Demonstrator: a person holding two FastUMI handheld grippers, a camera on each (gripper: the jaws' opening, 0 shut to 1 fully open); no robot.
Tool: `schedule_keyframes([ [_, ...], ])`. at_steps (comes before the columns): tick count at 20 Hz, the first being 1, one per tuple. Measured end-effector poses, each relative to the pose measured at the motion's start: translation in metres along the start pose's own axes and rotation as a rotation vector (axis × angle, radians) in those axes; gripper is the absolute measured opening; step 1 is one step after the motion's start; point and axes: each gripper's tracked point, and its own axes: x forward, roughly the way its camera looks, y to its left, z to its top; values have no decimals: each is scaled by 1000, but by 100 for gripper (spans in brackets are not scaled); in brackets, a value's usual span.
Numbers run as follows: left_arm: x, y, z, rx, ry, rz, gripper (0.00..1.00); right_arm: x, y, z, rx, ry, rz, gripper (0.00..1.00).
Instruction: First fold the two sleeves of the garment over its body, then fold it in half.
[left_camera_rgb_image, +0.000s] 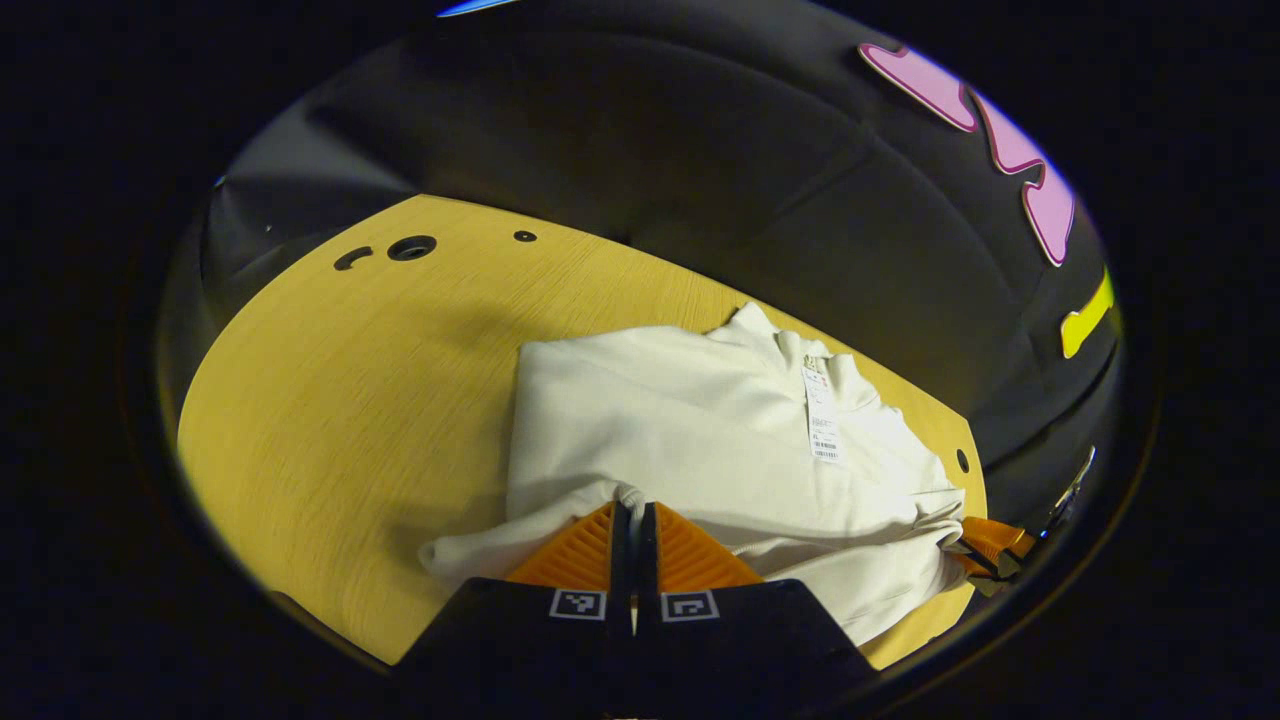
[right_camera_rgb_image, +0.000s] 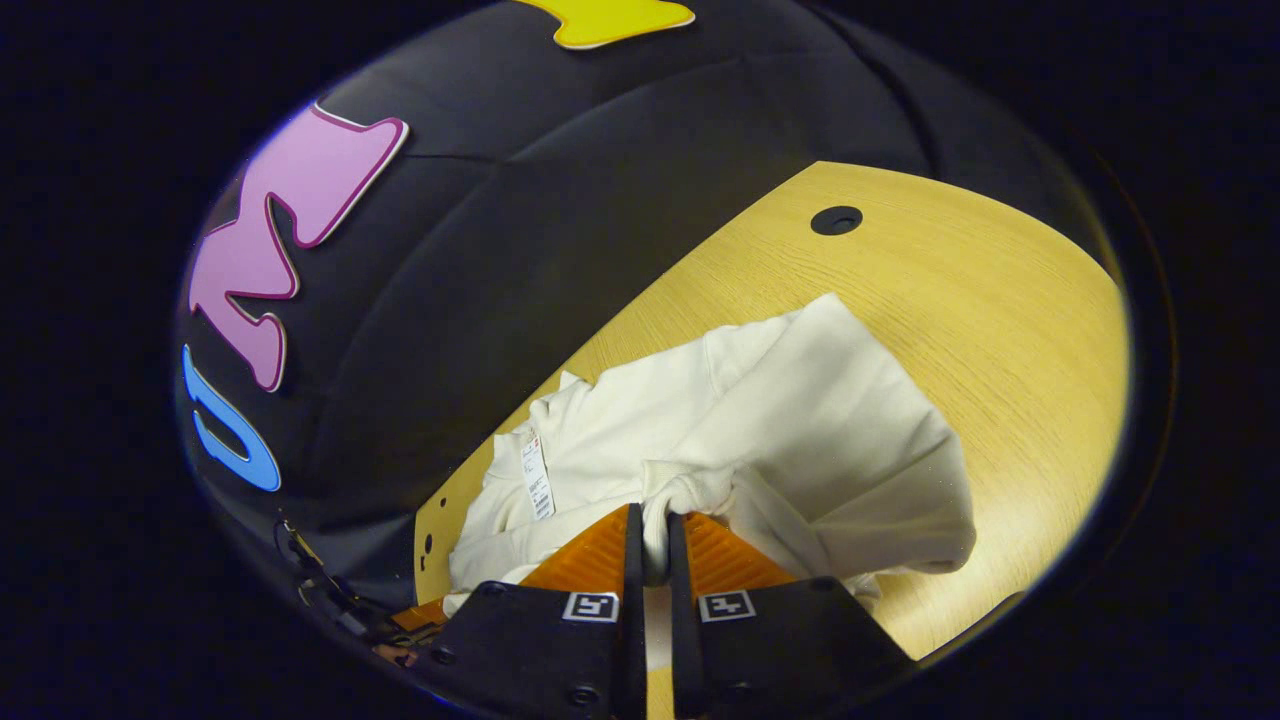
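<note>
step: half-fold | both hand-held grippers, left (left_camera_rgb_image: 632, 515) and right (right_camera_rgb_image: 655, 525), pinching garment (left_camera_rgb_image: 700, 420) hem ahead, jaws nearly closed | next: carrying hem toward collar

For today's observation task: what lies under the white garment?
The white garment lies on a wooden table. A paper tag lies on top. Whatever is beneath its folded layers is covered.

You get dim, warm light from above in both views, so the wooden table (left_camera_rgb_image: 340, 400) glows yellow and the cream garment (left_camera_rgb_image: 700, 420) shows soft shadows in its folds without glare. Your fisheye lenses bend the table edge hard and darken toward the rim. Focus stays sharp mid-frame, though the tag's (left_camera_rgb_image: 822, 420) print is too small to read.
</note>
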Motion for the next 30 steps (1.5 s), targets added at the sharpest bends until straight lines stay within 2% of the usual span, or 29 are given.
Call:
schedule_keyframes([
  [4, -2, -1, -1, 1, 13, 1, 6, -3, 5, 1, 11, 10, 10, 27],
  [5, -3, -1, -2, -2, 16, -2, 8, -4, 6, 2, 12, 6, 8, 36],
  [7, -6, -2, -1, -5, 19, -8, 9, -7, 6, 5, 5, -3, 9, 40],
  [8, -7, -1, 0, -4, 21, -7, 10, -9, 7, 5, 0, -6, 9, 31],
  [9, -10, -2, 0, -1, 21, -6, 11, -11, 8, 6, -7, -9, 9, 45],
  [11, -14, -7, 1, 6, 20, -12, 14, -8, 9, 3, -20, -16, 10, 49],
  [12, -17, -8, 1, 13, 19, -12, 17, -12, 10, 4, -28, -20, 11, 61],
  [13, -20, -8, 2, 19, 17, -11, 12, -16, 11, 4, -36, -25, 11, 53],
  [14, -22, -9, 2, 23, 18, -10, 25, -19, 12, 6, -43, -31, 10, 43],
  [15, -26, -9, 3, 26, 15, -9, 33, -23, 13, 7, -48, -35, 11, 56],
  [16, -30, -10, 3, 27, 14, -9, 47, -27, 15, 7, -52, -37, 15, 57],
  [17, -35, -10, 4, 30, 10, -9, 53, -31, 16, 9, -60, -44, 13, 63],
  [18, -39, -11, 5, 34, 6, -9, 47, -37, 17, 12, -71, -56, 14, 66],
  [21, -56, -14, 9, 65, -18, -14, 59, -53, 18, 18, -90, -75, 14, 69],
  [23, -70, -19, 9, 87, -36, -24, 62, -67, 19, 26, -101, -96, 16, 70],
  [30, -125, -39, 4, 135, -83, -79, 63, -129, 24, 43, -126, -144, 58, 70],
])
